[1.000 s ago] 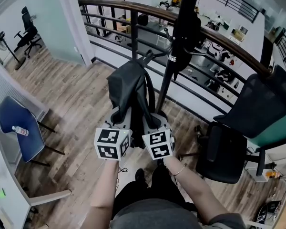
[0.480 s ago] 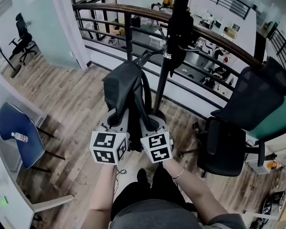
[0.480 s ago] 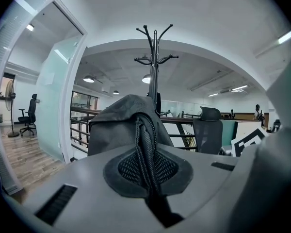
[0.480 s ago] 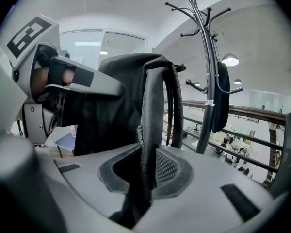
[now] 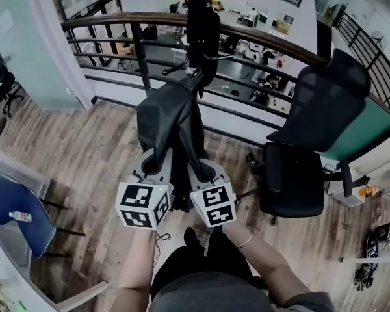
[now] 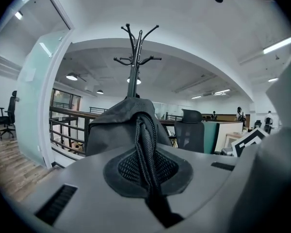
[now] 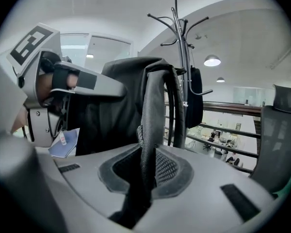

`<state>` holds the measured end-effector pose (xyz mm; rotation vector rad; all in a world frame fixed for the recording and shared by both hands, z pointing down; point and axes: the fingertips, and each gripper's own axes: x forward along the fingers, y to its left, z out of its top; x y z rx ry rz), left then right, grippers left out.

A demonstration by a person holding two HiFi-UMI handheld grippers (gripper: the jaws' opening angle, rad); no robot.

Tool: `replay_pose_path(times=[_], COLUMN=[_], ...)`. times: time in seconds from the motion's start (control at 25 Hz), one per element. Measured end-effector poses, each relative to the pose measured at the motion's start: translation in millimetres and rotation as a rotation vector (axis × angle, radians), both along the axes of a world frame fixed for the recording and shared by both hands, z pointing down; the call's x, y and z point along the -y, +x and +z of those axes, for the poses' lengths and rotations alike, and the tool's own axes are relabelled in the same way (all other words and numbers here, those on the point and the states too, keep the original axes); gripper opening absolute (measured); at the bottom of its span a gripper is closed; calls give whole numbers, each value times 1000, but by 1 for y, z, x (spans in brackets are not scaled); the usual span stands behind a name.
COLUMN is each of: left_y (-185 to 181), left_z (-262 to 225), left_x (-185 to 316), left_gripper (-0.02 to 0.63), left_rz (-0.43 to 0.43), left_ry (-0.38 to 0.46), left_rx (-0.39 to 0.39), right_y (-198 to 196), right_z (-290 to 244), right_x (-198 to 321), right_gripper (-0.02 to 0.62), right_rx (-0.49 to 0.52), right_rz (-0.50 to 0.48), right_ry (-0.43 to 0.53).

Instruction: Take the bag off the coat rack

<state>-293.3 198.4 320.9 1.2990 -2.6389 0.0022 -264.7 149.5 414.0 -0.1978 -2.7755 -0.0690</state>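
Both grippers are on the black backpack (image 5: 166, 119).

Left gripper (image 5: 152, 164): jaws pressed tight together on one mesh shoulder strap (image 6: 144, 147). The strap runs straight up out of the pads to the top of the bag.

Right gripper (image 5: 208, 171): jaws pinching the other shoulder strap (image 7: 149, 115), with webbing bunched between the pads. In the right gripper view the left gripper sits just to its left, at about the same height. In the head view we see the two side by side and close together, level with the lower part of the bag.

The backpack hangs upright in front of us with its straps facing us. Its top is right beside the coat rack (image 5: 198, 18) pole, near the lower hooks. We can't tell from any view whether the top loop is on a hook or clear of it. In the left gripper view the rack's upper hooks stand well above the bag's top.

A second dark item (image 7: 196, 101) hangs on the pole, on the side away from us and apart from the straps we hold. We can't make out what it is.

Surroundings:
- The rack stands just inside a curved railing (image 5: 260, 39), with an office floor below it.
- A black mesh office chair (image 5: 312, 129) is right of the rack, near it and not touching the backpack.
- A blue chair (image 5: 16, 203) is well off to the left, with a small bottle (image 5: 19, 217) lying on its seat.
- Everything stands on a wood-plank floor (image 5: 91, 142).
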Motion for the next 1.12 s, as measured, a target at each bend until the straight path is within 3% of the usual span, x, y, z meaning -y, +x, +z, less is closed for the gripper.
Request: replay_pose_path(times=[0.52,1.12], left_y=[52,140], left_z=[-21,-52], left_x=[146,296], left_gripper=[26,26], left_rz=[301,501], left_ry=[17,36], left_rx=[51,80], right_y=[68,161], right_z=[-22,-53], right_x=[136,275], right_gripper=[54,54], right_rx=[34,86], right_rz=[297,488], right_ry=[13,15])
